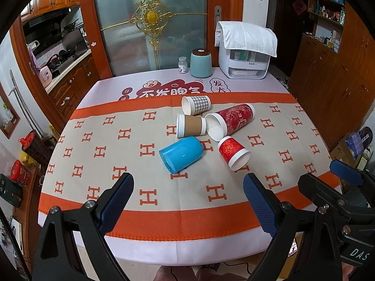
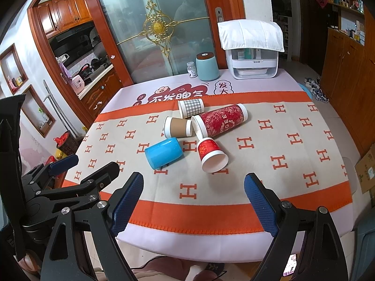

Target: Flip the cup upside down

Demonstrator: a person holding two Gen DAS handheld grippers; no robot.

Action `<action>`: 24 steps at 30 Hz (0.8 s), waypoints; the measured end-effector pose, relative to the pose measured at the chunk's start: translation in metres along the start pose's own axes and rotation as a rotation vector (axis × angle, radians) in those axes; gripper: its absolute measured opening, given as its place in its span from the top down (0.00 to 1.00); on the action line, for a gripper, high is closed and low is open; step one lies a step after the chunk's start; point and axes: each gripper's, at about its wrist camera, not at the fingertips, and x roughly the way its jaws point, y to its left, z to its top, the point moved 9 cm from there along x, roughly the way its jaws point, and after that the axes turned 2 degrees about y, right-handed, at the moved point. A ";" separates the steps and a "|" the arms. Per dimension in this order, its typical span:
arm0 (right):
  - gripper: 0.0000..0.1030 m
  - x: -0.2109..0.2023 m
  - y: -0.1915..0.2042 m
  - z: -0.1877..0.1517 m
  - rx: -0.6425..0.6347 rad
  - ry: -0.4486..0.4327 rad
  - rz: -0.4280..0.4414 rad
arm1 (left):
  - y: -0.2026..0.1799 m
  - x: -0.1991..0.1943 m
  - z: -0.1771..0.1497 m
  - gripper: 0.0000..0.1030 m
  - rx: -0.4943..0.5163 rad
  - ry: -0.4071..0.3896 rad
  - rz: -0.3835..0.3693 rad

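Both our left tool [image 1: 188,194] and right tool [image 2: 194,193] hang spread apart, empty, over the table's [image 1: 145,241] near edge. Beyond, the blue cup [image 1: 181,153] lies sideways; it looks light, stiff and slippery, so we'd grip across its walls mid-body.

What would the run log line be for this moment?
stage: pre-grasp | left gripper: open | right gripper: open | five cups on their sides, nearest blue cup | none flipped
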 end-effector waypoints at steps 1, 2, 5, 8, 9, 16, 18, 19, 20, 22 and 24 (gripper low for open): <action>0.13 0.000 0.000 0.001 0.000 0.001 0.000 | 0.000 0.000 0.000 0.09 0.000 0.000 0.000; 0.13 -0.001 0.001 0.002 0.000 0.000 0.000 | 0.001 0.000 0.000 0.09 0.000 -0.001 0.001; 0.13 -0.002 0.002 0.005 -0.001 -0.001 0.000 | 0.006 0.001 0.000 0.09 -0.001 -0.002 0.002; 0.13 0.005 0.002 0.001 -0.001 -0.001 0.000 | 0.006 0.001 0.000 0.09 0.000 -0.001 0.002; 0.13 0.005 0.002 0.002 -0.001 -0.001 0.000 | 0.006 0.001 0.000 0.09 0.000 -0.001 0.003; 0.13 0.006 0.002 0.004 0.000 0.000 0.000 | 0.010 0.002 0.002 0.09 0.001 0.000 0.004; 0.13 0.007 0.003 0.003 0.000 -0.001 -0.001 | 0.010 0.002 0.002 0.09 0.002 0.000 0.004; 0.13 0.008 0.003 0.003 0.000 0.000 -0.001 | 0.009 0.002 0.002 0.09 0.002 0.001 0.004; 0.13 0.007 0.003 0.004 0.000 0.001 0.000 | 0.009 0.002 0.002 0.09 0.002 0.001 0.005; 0.13 0.008 0.003 0.004 0.001 0.001 0.000 | 0.009 0.002 0.002 0.09 0.002 0.000 0.005; 0.13 0.009 0.004 0.005 0.000 0.000 -0.001 | 0.010 0.002 0.002 0.09 0.002 0.001 0.006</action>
